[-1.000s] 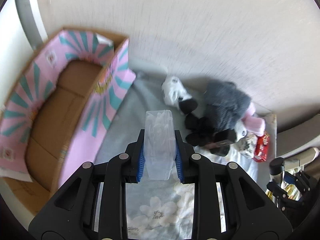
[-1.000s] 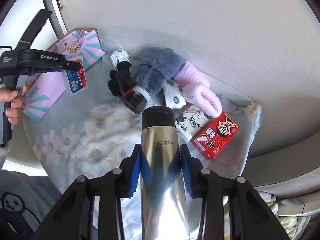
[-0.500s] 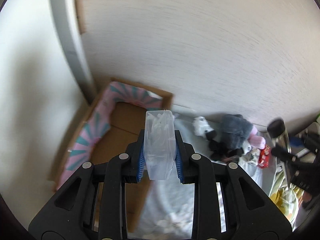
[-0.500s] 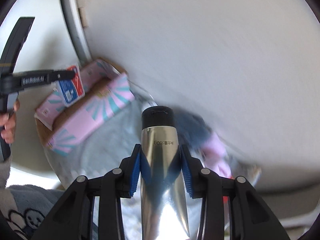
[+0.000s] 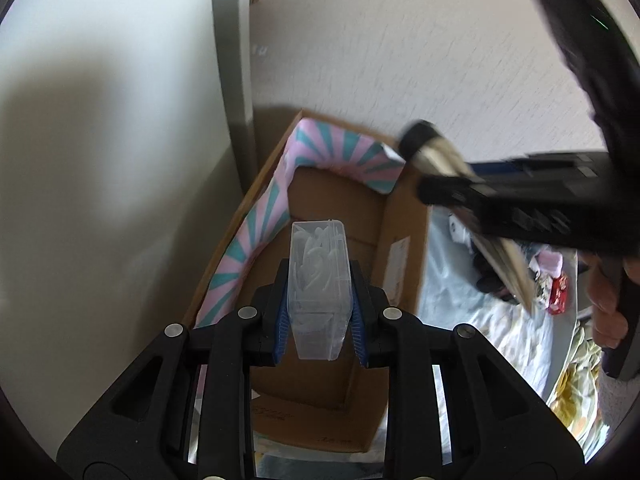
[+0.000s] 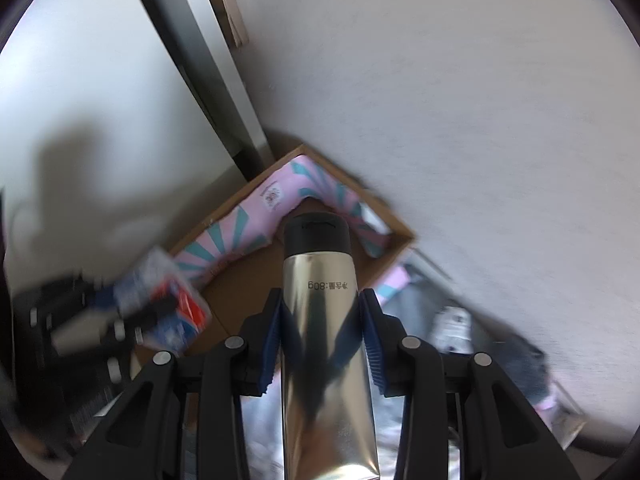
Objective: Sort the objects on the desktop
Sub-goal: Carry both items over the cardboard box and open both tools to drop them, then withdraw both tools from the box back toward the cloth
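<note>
Blue-padded fingers of the left gripper [image 5: 319, 322] clamped a clear plastic case [image 5: 319, 280] above the open cardboard box [image 5: 320, 208], while the right gripper [image 6: 324, 344] gripped a silver tube [image 6: 320, 320] over the same box, beside the cloth-covered desk [image 5: 500, 332].

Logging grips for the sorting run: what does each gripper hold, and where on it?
Left gripper: clear plastic case, pinched at its lower sides. Right gripper: silver tube, pinched across its upper body below the black cap.

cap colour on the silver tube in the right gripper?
Black, on the shiny silver squeeze tube; clearest in the right wrist view.
</note>
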{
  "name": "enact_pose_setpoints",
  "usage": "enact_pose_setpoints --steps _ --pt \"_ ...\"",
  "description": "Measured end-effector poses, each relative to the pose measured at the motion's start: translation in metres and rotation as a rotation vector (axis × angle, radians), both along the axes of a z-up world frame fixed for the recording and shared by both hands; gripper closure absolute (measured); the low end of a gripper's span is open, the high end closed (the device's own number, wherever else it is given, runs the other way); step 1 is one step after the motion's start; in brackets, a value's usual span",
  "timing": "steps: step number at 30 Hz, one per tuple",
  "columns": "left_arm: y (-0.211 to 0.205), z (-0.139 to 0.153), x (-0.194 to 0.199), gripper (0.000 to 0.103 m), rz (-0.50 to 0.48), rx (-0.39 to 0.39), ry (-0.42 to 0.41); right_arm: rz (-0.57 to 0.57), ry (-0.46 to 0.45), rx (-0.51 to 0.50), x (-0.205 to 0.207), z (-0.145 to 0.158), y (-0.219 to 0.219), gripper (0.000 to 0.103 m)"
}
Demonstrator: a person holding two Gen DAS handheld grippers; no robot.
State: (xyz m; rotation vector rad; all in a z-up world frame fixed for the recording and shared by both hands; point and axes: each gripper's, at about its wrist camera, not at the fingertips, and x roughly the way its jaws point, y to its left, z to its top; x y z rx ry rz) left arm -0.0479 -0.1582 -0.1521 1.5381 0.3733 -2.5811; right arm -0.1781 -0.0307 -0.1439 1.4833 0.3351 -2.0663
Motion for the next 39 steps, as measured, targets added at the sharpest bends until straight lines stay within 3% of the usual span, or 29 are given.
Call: enact_pose_setpoints --steps 8,19,22,24,25,26,29,30,39 --pt "-0.009 -0.033 0.000 0.080 -0.032 0.002 -0.055 -0.065 -0.134 0.022 -0.027 -0.058 -0.052 0.068" --pt "-0.014 -0.046 -0.004 0.080 -0.060 -0.002 -0.076 -0.088 -0.167 0.012 -0.038 -0.083 -0.055 0.068" --pt "-0.012 -0.042 -0.004 0.079 -0.090 0.029 -0.038 -0.085 -0.165 0.011 -0.039 -0.086 -0.053 0.068" --pt "-0.009 -0.039 -0.004 0.067 -0.112 0.045 -0.033 -0.090 -0.165 -0.006 -0.041 -0.087 -0.050 0.065" --pt "-0.007 -0.039 -0.005 0.039 -0.117 0.029 -0.041 -0.094 -0.152 -0.030 -0.042 -0.085 -0.047 0.062" --pt "-0.004 -0.038 -0.005 0.003 -0.118 -0.008 -0.043 -0.100 -0.133 -0.051 -0.043 -0.081 -0.043 0.055" --pt "0.001 -0.025 0.006 0.001 -0.116 -0.084 0.042 -0.121 -0.122 -0.068 -0.046 -0.071 -0.033 0.015" --pt "0.002 -0.021 0.009 0.001 -0.122 -0.080 0.058 -0.119 -0.131 -0.074 -0.047 -0.069 -0.030 0.012" --pt "0.000 -0.014 0.013 0.000 -0.098 -0.096 0.059 -0.124 -0.066 -0.079 -0.038 -0.047 -0.009 0.010"
